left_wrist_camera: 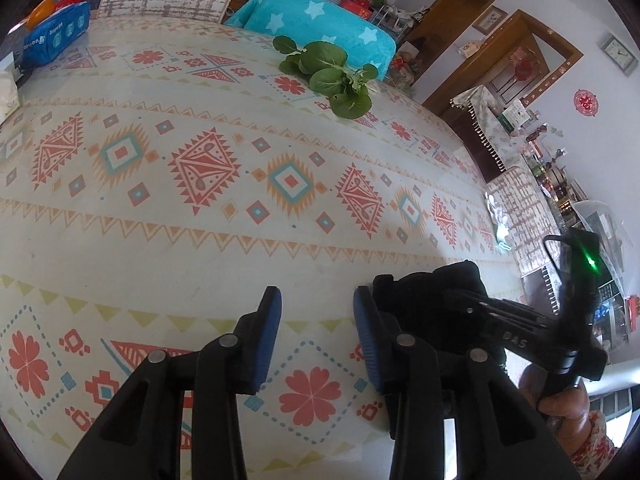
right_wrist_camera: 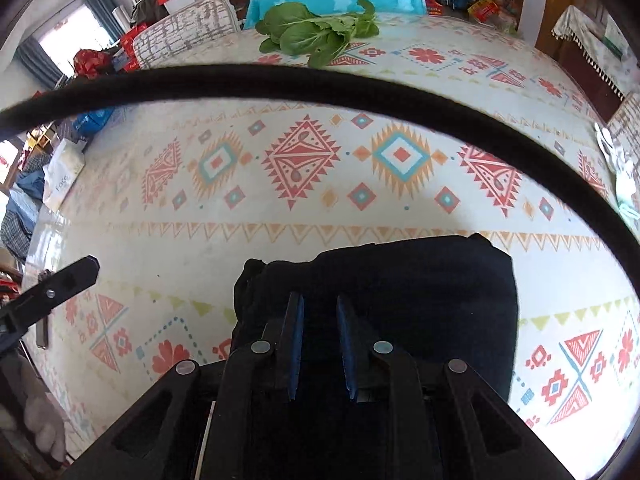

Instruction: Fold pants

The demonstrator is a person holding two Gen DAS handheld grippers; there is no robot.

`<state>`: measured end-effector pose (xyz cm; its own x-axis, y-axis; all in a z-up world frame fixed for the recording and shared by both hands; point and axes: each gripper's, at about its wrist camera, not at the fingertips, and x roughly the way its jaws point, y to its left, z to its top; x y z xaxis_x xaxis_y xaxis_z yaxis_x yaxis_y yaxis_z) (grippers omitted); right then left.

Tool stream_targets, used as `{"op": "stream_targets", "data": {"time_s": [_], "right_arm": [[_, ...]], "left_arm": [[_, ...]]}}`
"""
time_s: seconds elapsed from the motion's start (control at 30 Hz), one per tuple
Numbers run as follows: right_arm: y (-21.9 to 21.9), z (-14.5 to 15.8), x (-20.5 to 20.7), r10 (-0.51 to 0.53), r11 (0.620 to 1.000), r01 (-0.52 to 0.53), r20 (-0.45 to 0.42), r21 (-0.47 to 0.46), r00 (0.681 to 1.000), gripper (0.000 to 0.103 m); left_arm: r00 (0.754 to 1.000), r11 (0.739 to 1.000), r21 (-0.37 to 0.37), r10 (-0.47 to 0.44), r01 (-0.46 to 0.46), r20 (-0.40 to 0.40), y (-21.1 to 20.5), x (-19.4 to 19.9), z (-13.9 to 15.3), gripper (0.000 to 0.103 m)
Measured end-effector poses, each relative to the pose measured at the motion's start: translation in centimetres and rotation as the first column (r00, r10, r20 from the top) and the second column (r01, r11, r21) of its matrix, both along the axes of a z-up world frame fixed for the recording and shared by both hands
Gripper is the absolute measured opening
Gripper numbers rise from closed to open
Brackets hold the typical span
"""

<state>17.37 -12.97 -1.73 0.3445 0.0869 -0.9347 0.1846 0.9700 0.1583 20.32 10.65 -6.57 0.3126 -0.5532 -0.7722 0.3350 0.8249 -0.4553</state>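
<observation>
The black pants (right_wrist_camera: 420,292) lie in a folded bundle on the patterned tablecloth (right_wrist_camera: 360,208). My right gripper (right_wrist_camera: 320,304) points down onto their near left part, its blue pads close together with dark cloth between them, so it looks shut on the fabric. In the left wrist view the pants (left_wrist_camera: 444,280) show as a dark lump at the right, with the right gripper (left_wrist_camera: 460,300) on them and a hand (left_wrist_camera: 560,404) holding it. My left gripper (left_wrist_camera: 318,300) hangs open over bare tablecloth just left of the pants, with nothing between its pads.
Leafy greens (left_wrist_camera: 332,76) lie at the table's far edge in front of a turquoise star-patterned chair cover (left_wrist_camera: 320,20). A blue tissue pack (left_wrist_camera: 56,36) sits at the far left. A black cable (right_wrist_camera: 320,80) arcs across the right wrist view. A white tissue box (right_wrist_camera: 64,176) stands at the left edge.
</observation>
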Motion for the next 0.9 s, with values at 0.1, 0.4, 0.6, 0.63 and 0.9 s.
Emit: {"op": "stream_targets", "data": {"time_s": [0.1, 0.4, 0.6, 0.63, 0.9], "right_arm": [[-0.8, 2.3, -2.1, -0.047, 0.999, 0.048, 0.073, -0.005, 0.996, 0.019], [-0.1, 0.8, -7.2, -0.069, 0.990, 0.069, 0.005, -0.124, 0.998, 0.032], [0.1, 3.5, -9.1, -0.082, 0.992, 0.089, 0.085, -0.091, 0.993, 0.042], [0.1, 4.2, -9.9, -0.070, 0.991, 0.080, 0.093, -0.108, 0.993, 0.046], [0.7, 2.1, -15.4, 0.001, 0.987, -0.008, -0.046, -0.161, 0.999, 0.057]], "left_arm": [[1.000, 0.999, 0.039, -0.009, 0.008, 0.021, -0.6, -0.2, 0.1, 0.038], [0.991, 0.980, 0.200, -0.051, 0.027, 0.120, -3.0, -1.7, 1.1, 0.047], [0.982, 0.961, 0.276, -0.072, 0.021, 0.174, -3.4, -2.8, 1.6, 0.052], [0.981, 0.959, 0.281, -0.077, 0.025, 0.176, -3.4, -2.9, 1.6, 0.053], [0.984, 0.958, 0.285, -0.087, 0.040, 0.157, -3.8, -3.2, 1.2, 0.053]]}}
